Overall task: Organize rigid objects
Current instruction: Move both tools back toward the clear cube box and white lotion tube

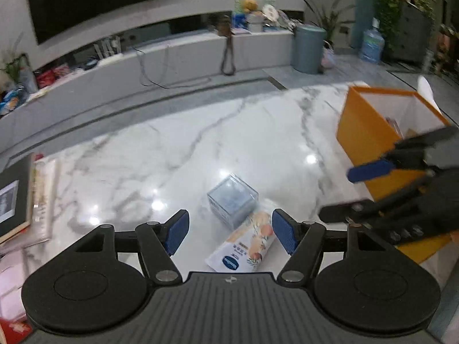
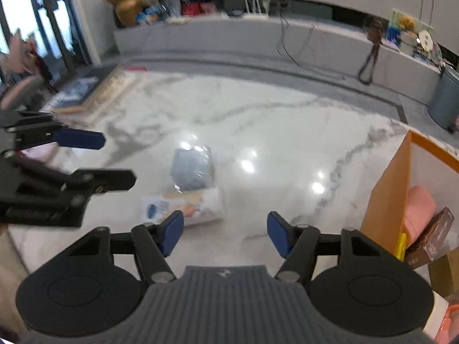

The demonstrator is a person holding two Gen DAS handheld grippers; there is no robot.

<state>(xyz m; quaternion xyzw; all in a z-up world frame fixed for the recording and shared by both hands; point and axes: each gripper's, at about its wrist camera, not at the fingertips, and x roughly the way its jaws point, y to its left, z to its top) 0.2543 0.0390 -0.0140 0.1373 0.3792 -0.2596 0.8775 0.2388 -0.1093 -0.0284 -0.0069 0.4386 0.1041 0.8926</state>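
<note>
A clear plastic box (image 1: 231,199) with blue-grey contents sits on the white marble table (image 1: 178,143). A white packet with peach print (image 1: 246,246) lies against it on the near side. My left gripper (image 1: 229,233) is open and empty, just above and short of the packet. The orange box (image 1: 364,137) stands at the right, with the right gripper in front of it. In the right wrist view my right gripper (image 2: 225,233) is open and empty above the table, to the right of the clear box (image 2: 191,170) and the packet (image 2: 183,207). The orange box (image 2: 387,200) holds a pink item (image 2: 418,215) and a brown carton (image 2: 433,238).
Books and a framed picture (image 1: 17,197) lie at the table's left edge. A low grey TV bench with cables runs behind the table. A grey bin (image 1: 308,48) and a water jug (image 1: 371,44) stand on the floor at the back right.
</note>
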